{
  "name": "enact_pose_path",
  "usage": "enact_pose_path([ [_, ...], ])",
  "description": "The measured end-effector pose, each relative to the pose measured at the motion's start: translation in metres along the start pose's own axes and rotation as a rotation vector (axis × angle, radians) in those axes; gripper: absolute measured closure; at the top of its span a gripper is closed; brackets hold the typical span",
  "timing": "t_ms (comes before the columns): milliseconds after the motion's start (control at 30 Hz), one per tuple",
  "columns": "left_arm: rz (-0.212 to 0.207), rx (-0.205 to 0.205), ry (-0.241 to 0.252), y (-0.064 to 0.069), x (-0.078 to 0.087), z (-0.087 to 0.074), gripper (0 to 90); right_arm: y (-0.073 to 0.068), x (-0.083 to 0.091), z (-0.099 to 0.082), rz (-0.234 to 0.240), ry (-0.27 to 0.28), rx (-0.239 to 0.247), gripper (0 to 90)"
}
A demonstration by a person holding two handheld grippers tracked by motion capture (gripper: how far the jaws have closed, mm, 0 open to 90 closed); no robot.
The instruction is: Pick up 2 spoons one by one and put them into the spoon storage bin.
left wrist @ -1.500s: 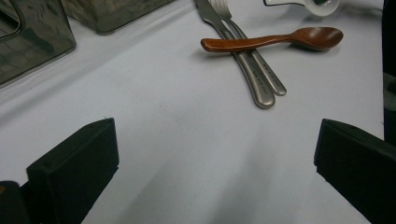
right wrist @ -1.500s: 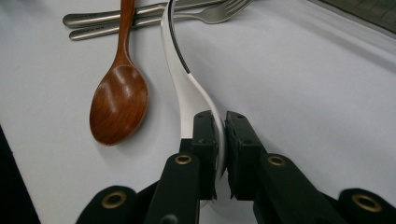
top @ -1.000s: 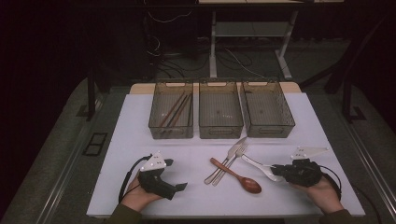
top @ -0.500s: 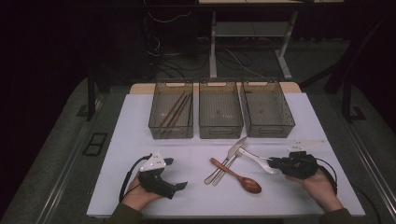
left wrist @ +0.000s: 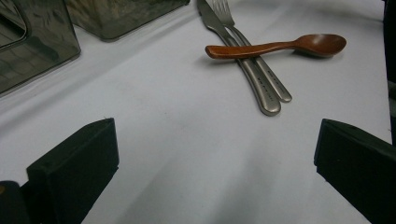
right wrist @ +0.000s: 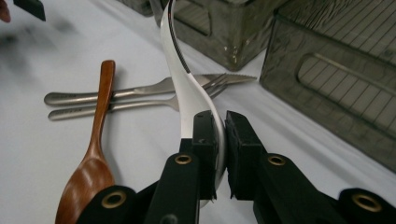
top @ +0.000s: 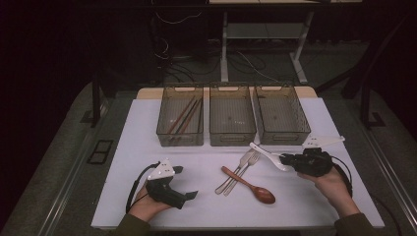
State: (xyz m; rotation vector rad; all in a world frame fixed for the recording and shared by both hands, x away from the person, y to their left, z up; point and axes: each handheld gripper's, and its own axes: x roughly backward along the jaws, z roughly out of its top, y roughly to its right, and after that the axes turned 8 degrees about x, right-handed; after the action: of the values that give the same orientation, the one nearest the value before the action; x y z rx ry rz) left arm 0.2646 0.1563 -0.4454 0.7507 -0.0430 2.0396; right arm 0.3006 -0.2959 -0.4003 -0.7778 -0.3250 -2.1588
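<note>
white spoon (right wrist: 187, 88): glossy, curved, ceramic-looking; handle end clamped between the black pads of the right tongs (right wrist: 220, 154), bowl end raised clear of the tabletop (top: 147, 128) and pointing toward the bins. in the high view the spoon (top: 268, 155) hangs just in front of the right-hand bin (top: 281, 115), right of the other cutlery.

right tongs (top: 290, 160): clenched on the white spoon, held in the person's right hand (top: 332, 184); grey three-cornered plate on top, black cable trailing.

left tongs (top: 189, 195): released, jaws spread wide with nothing between them, resting low over the near left of the tabletop in the left hand (top: 145, 206). its own view shows two blocky black pads apart over bare white surface.

tabletop: flat, matt white sheet, pale wood edge visible behind the bins; grey carpeted floor around it, dark room beyond with desk legs and loose cables.

wooden spoon (top: 248, 186): reddish-brown, polished, oval bowl; lies diagonally at centre, handle crossing over the two metal pieces.

fork (top: 243, 169) and knife (top: 231, 174): brushed steel, side by side, touching, under the wooden spoon's handle.

three bins: smoky translucent plastic, rectangular, ribbed floors, slot handles, set in a row just beside one another at the far side. left bin (top: 180, 115) holds long thin sticks, reddish and dark; middle bin (top: 232, 114) and right-hand bin show only their floors.
</note>
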Motion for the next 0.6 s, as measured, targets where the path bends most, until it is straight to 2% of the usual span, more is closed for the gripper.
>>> enact_pose_path([
  [600,-0.011,-0.004,0.000,0.001,-0.001,0.000,0.0,0.009,-0.008,0.019,-0.014,0.031,0.016,82.3],
])
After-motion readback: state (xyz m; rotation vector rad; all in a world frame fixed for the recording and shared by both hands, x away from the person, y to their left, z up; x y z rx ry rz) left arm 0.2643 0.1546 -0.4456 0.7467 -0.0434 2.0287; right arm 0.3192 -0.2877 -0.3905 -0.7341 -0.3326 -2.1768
